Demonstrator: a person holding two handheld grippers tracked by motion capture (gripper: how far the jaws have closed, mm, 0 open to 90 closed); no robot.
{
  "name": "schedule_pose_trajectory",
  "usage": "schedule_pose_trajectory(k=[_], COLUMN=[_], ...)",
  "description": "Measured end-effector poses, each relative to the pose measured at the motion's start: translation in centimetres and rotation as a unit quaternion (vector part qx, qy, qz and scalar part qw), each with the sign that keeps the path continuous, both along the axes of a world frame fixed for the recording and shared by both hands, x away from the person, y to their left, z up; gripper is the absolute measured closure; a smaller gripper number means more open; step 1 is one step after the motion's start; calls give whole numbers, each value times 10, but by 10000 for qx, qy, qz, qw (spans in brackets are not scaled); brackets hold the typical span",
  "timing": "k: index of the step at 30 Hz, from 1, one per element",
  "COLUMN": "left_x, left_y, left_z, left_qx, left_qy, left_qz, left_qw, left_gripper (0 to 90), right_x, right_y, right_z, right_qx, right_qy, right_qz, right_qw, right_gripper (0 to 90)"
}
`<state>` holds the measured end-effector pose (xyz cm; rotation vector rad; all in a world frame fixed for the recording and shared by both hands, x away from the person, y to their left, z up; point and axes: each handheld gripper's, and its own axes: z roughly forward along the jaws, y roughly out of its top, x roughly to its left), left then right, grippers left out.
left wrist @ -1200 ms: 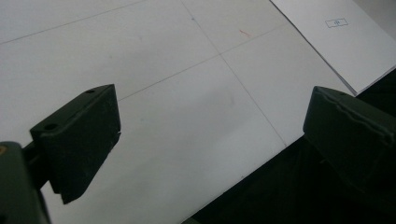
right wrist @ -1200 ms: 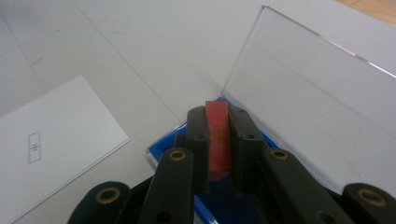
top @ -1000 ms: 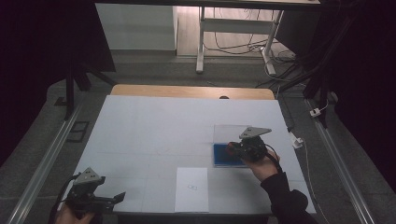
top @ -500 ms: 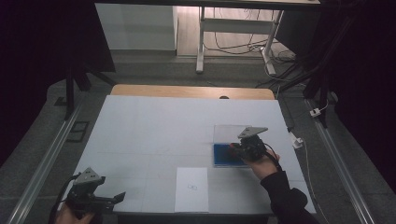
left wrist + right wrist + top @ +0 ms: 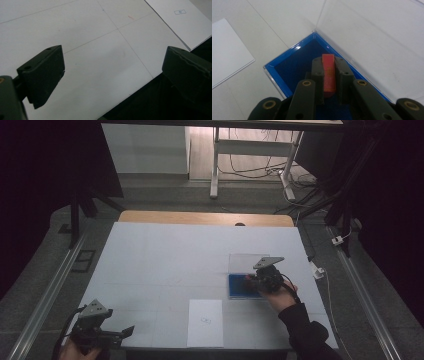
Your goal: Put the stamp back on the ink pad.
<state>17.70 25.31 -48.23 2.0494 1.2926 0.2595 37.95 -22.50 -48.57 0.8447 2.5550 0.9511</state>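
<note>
Red stamp [image 5: 328, 72] clamped flat between the jaws of the right gripper [image 5: 328, 75], over the blue pad of the open ink box [image 5: 240, 286], near the table's [image 5: 165, 255] right edge. White sheet [image 5: 205, 322] at the front edge. Left gripper [image 5: 112, 72] at the front-left corner, jaws wide apart, holding nothing.

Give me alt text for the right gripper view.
The right gripper is shut on a thin red piece, held over a blue-lined tray with an open clear lid. A white sheet lies on the table at left.
</note>
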Motion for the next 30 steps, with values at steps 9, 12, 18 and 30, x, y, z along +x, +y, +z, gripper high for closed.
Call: schedule_pose_trajectory(k=[9, 12, 18, 30], left_x=[0, 0, 0, 0], left_y=[0, 0, 0, 0], left_z=[0, 0, 0, 0], left_qx=[-10, -11, -9, -26], left_qy=[-4, -7, -6, 1], left_qz=[1, 0, 1, -1], left_qw=[10000, 10000, 10000, 10000], left_gripper=[47, 46, 46, 46], right_x=[0, -1, -3, -9], right_y=[-2, -2, -2, -1], right_z=[3, 6, 8, 11], right_qx=[246, 292, 344, 419], right_qy=[5, -11, 31, 70], right_qz=[-109, -141, -157, -187], right_qw=[9996, 9995, 9993, 9989], right_gripper=[736, 697, 580, 344])
